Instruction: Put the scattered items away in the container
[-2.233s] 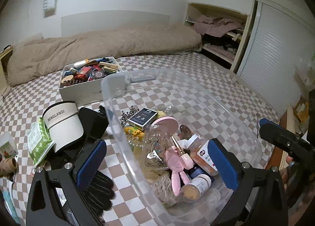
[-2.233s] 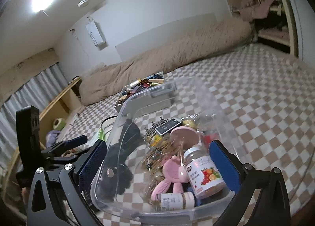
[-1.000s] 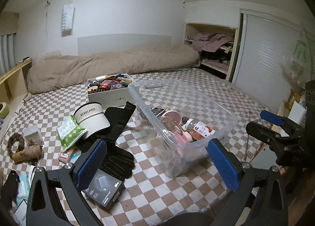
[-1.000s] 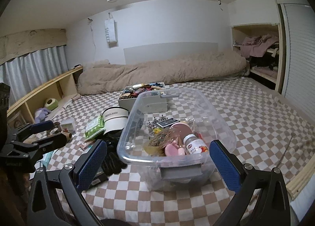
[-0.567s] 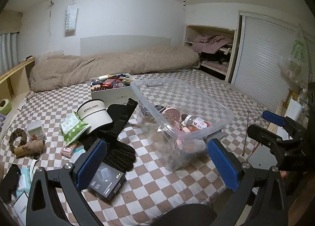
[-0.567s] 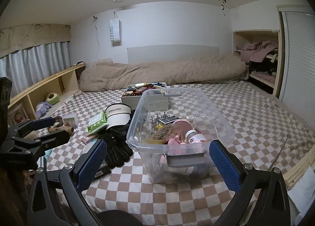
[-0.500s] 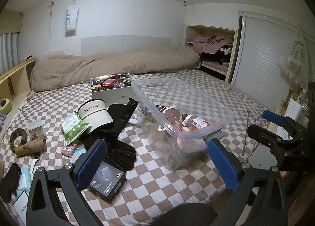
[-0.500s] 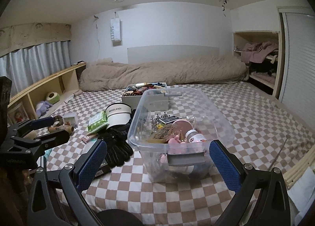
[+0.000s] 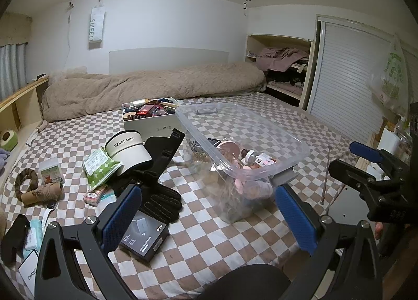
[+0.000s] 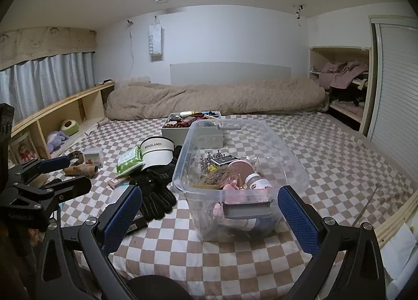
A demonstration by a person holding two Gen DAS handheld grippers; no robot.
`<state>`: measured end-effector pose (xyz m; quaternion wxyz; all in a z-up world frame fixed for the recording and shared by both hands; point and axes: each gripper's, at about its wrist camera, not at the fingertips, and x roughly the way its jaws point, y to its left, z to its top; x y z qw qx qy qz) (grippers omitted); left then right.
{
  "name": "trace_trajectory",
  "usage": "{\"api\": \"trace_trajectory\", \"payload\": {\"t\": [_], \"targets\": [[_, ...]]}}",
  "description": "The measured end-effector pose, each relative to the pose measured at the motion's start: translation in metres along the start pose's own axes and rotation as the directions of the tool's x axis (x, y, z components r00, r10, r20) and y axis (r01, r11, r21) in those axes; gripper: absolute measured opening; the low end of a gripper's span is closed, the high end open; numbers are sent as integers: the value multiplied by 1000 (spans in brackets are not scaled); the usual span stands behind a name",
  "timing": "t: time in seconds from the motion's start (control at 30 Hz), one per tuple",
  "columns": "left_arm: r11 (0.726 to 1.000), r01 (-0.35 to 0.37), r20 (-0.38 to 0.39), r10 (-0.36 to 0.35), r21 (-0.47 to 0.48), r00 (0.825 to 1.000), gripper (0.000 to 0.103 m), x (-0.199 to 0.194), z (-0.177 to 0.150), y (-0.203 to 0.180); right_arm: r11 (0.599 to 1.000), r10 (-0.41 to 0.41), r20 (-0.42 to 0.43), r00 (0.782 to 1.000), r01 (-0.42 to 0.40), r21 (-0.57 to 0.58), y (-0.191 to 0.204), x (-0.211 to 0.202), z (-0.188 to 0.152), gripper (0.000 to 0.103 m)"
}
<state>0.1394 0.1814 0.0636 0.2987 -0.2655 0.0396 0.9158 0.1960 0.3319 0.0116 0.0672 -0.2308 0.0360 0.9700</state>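
A clear plastic bin [image 9: 297, 143] [image 10: 183, 169] stands on the checked bed, holding a pink toy, a bottle [image 10: 257, 182] and small items. Left of it lie a white visor [image 9: 128, 147] [image 10: 156, 150], black gloves [image 9: 159, 198] [image 10: 156, 198], a green wipes pack [image 9: 98, 164] [image 10: 129, 160] and a black charger box [image 9: 145, 234]. My left gripper [image 9: 207, 217] is open and empty, held back above the bed's front edge. My right gripper [image 10: 209, 216] is open and empty, in front of the bin.
A white shoe box [image 9: 151, 122] [image 10: 177, 130] full of items stands behind the bin. A rolled blanket [image 9: 151, 86] lies at the back. A cardboard tube [image 9: 41, 193] and small packs lie at far left. A thin metal rod [image 9: 326, 174] lies right of the bin.
Both grippers have pulled back and up from right over the bin to the bed's front edge. Over the last half second they barely move.
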Motion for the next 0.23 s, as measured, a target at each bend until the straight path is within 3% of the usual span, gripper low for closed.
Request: {"api": "trace_trajectory", "payload": {"t": [0.23], "targets": [[1000,-1,2,1,1,1000,103,-2,-2,-2,1000,0,-4,1000,0,3,1,-1,-1,103]]}}
